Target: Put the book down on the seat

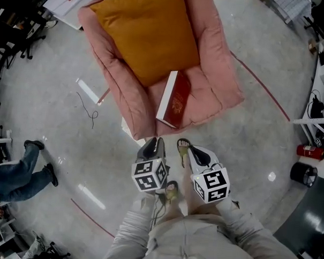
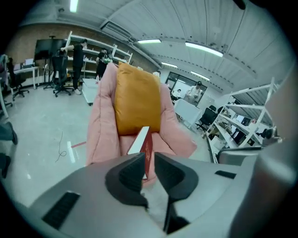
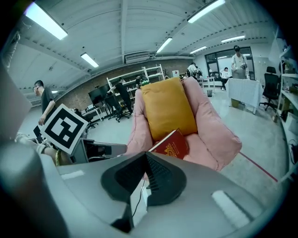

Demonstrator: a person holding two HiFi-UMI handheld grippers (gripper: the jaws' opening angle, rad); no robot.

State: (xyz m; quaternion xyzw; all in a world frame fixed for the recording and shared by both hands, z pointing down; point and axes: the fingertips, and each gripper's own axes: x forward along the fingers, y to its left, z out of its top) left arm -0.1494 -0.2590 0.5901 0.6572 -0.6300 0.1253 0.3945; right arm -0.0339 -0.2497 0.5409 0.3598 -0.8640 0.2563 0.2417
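Observation:
A red book (image 1: 175, 98) with white page edges lies tilted on the seat of a pink armchair (image 1: 217, 86), its upper end against the orange cushion (image 1: 145, 29). It shows in the left gripper view (image 2: 146, 148) and the right gripper view (image 3: 173, 145) too, well beyond the jaws. My left gripper (image 1: 153, 143) hangs in front of the chair, close to my body, jaws a narrow gap apart with nothing between them (image 2: 149, 160). Beside it my right gripper (image 1: 192, 151) is empty, its jaws together (image 3: 145, 158).
A person's legs in jeans (image 1: 20, 174) are at the left, on the grey floor. A red fire extinguisher (image 1: 310, 151) and a black bin (image 1: 302, 174) stand at the right by white shelving. A thin cable (image 1: 88, 109) lies left of the chair.

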